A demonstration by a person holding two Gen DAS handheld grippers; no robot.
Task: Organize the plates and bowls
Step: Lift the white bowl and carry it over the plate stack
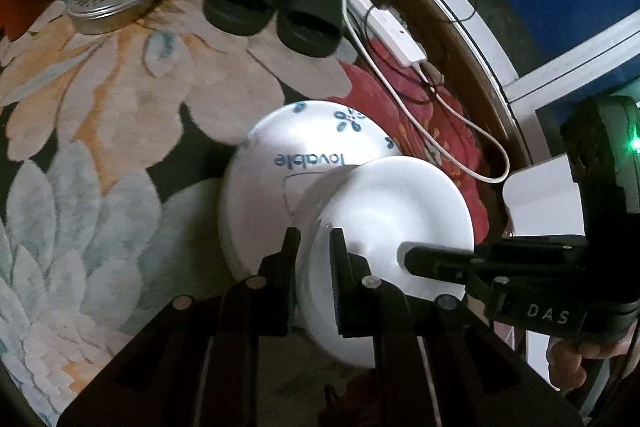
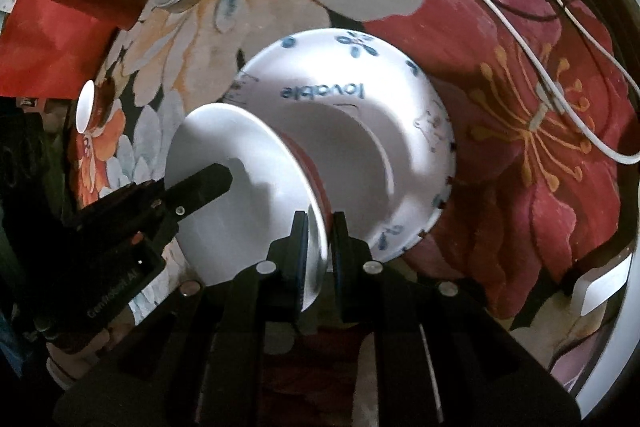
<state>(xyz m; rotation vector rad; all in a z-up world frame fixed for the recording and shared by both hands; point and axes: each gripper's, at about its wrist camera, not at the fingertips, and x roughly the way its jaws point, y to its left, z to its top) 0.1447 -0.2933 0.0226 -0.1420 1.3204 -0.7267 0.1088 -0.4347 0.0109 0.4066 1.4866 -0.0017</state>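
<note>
Small bowl (image 1: 384, 211) rim pinched by both claws (image 1: 314, 239) (image 2: 320, 227); red band visible right cam only.

The big bowl (image 2: 360, 131) carries "lovable" in blue, upside down from here. Beside it, the right gripper (image 1: 420, 255) body shows "DAS"; the left gripper (image 2: 212, 183) body reads "GenRobot AI".

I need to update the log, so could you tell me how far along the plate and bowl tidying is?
Done: nothing visibly stacked yet. In hand: both tongs, left and right, grip opposite rims of the small white bowl, held over the "lovable" bowl on the floral rug. Left: lowering it inside; a small cup also remains at the side.
</note>
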